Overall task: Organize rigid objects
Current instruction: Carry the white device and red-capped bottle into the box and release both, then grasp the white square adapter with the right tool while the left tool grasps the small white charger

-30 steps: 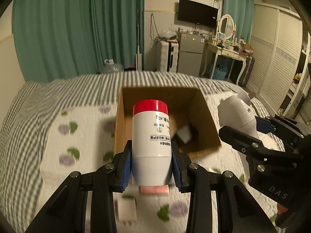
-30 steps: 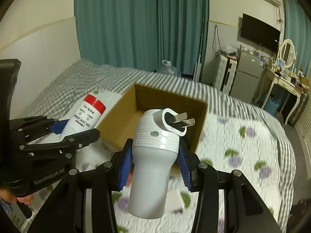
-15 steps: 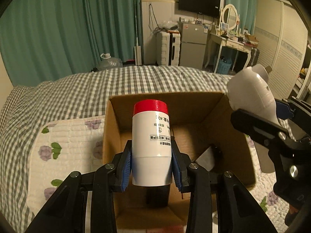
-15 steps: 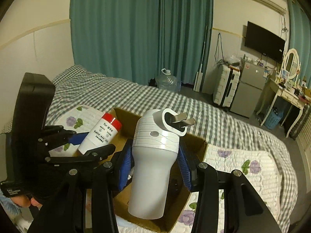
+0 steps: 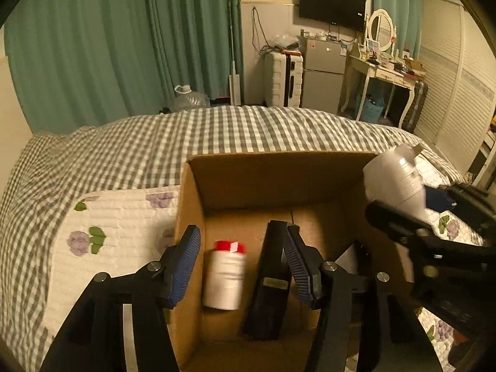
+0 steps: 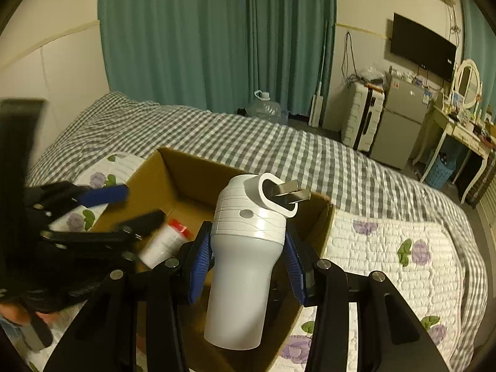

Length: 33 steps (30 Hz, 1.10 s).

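Observation:
An open cardboard box (image 5: 279,173) (image 6: 161,170) stands on the bed. My left gripper (image 5: 243,263) is open above the box. The white bottle with a red cap (image 5: 225,274) (image 6: 162,243) is free of it and blurred, down inside the box. My right gripper (image 6: 248,262) is shut on a white plug-in device with two metal prongs (image 6: 245,254), held over the box's right side. That device also shows at the right of the left wrist view (image 5: 395,183).
Dark flat items (image 5: 269,288) lie on the box floor beside the bottle. The bed has a grey checked sheet (image 5: 217,133) and a white floral quilt (image 6: 387,248). Curtains, a suitcase, a small fridge and a dressing table stand beyond the bed.
My left gripper opened and let go of the red-capped bottle, which dropped into the box. My right gripper moved further over the box, still holding the white device.

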Tool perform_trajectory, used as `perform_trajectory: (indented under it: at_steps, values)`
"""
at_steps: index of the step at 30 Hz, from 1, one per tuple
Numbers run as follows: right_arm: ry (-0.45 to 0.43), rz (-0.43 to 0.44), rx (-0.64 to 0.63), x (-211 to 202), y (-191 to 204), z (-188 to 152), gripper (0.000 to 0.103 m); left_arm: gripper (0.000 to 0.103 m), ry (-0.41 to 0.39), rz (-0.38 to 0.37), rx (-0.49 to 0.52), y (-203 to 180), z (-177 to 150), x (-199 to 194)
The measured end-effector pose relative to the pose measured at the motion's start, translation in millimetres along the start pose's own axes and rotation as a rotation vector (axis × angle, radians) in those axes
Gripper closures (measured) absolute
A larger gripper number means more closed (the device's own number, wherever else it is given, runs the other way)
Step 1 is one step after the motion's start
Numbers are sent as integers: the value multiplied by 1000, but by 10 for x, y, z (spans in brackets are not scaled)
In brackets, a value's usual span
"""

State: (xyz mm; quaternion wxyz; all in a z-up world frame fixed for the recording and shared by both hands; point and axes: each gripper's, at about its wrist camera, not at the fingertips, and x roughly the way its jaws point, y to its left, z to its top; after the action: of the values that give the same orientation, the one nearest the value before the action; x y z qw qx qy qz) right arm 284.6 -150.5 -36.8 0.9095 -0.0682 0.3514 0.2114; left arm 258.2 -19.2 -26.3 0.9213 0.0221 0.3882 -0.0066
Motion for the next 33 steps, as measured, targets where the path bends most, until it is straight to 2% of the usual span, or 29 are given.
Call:
perform_trajectory:
  at_steps: [9, 13, 15, 16, 21, 25, 26, 28, 33]
  values:
    - [73, -30, 21, 453, -51, -6, 59, 43, 27, 28, 34, 47, -168, -40]
    - [74, -33, 26, 552, -57, 30, 57, 43, 37, 22, 41, 61, -222, -14]
    - [56, -43, 30, 530, -66, 37, 36, 43, 34, 21, 45, 50, -232, -31]
    - [48, -50, 30, 500, -72, 44, 34, 43, 31, 23, 44, 54, -238, -46]
    - [2, -64, 36, 159, -69, 65, 34, 42, 15, 23, 20, 87, -289, -226]
    - [-49, -69, 45, -327, -55, 57, 33, 41, -1, 33, 6, 121, -370, -483]
    - [-67, -68, 42, -461, -44, 35, 29, 41, -7, 36, 0, 132, -396, -565]
    - [-95, -81, 28, -710, -15, -40, 25, 40, -13, 40, -2, 150, -448, -702]
    - [-92, -100, 37, -1088, 20, -334, 24, 40, -39, 60, 6, 185, -653, -1011]
